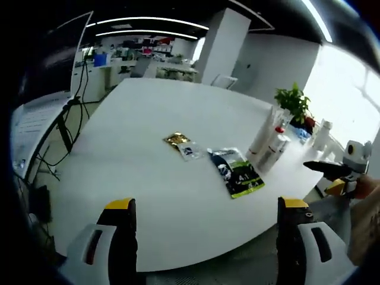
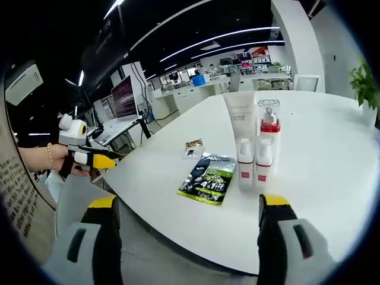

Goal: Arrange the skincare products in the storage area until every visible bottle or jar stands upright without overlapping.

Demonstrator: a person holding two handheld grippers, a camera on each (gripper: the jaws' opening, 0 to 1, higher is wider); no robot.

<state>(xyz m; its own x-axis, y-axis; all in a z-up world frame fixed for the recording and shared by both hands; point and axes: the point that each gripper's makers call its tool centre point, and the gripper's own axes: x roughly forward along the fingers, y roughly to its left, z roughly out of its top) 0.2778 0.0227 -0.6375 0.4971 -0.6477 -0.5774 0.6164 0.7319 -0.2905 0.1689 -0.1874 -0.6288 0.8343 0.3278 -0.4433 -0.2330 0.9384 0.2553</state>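
Note:
Several skincare products stand upright in a tight cluster on the white table (image 2: 332, 148): a tall white tube (image 2: 240, 116), a pump bottle with a red band (image 2: 269, 122) and two small white bottles with red labels (image 2: 245, 163) (image 2: 263, 161). In the left gripper view the same cluster (image 1: 268, 145) is at the table's right side. A dark green pouch (image 2: 208, 178) (image 1: 237, 172) lies flat beside it. My left gripper (image 1: 206, 205) and right gripper (image 2: 188, 202) both hover open off the table's near edge, holding nothing.
A gold sachet (image 1: 176, 139) and a small white sachet (image 1: 191, 150) lie flat mid-table. A potted plant (image 1: 294, 104) and a white bottle (image 1: 323, 133) stand at the far right. The right gripper (image 1: 329, 171) shows beside the table; a hand holds the left gripper (image 2: 89, 157).

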